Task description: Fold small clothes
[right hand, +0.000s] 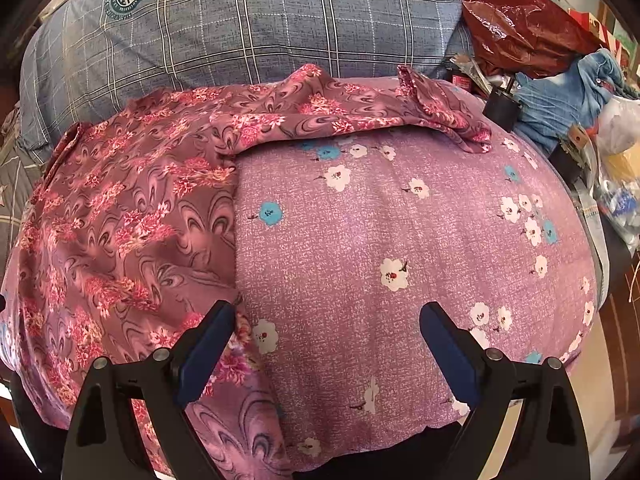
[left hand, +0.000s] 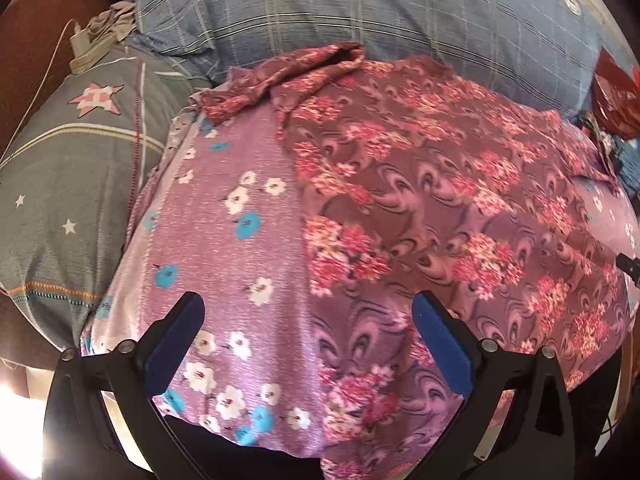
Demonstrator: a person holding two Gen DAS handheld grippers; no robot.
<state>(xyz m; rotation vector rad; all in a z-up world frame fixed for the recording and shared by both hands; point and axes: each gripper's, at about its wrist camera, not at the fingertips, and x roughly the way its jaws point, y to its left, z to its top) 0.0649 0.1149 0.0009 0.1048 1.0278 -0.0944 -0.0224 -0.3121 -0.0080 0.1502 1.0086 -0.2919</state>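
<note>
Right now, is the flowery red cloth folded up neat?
No. The red cloth lies spread on the purple cover, its top edge rumpled.

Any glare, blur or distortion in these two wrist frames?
Left wrist: blown-out glare at the bottom-left corner beside the left gripper; strong fisheye bulge on the floral garment; edges slightly soft. Right wrist: even light, no glare; same bulge; shiny highlights on the red bag; right gripper sharp.

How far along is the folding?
Partly done: the dark floral garment lies spread on the lilac cloth, one straight edge looks folded. In hand: nothing; left gripper and right gripper are open. Left: the bunched top part.
</note>
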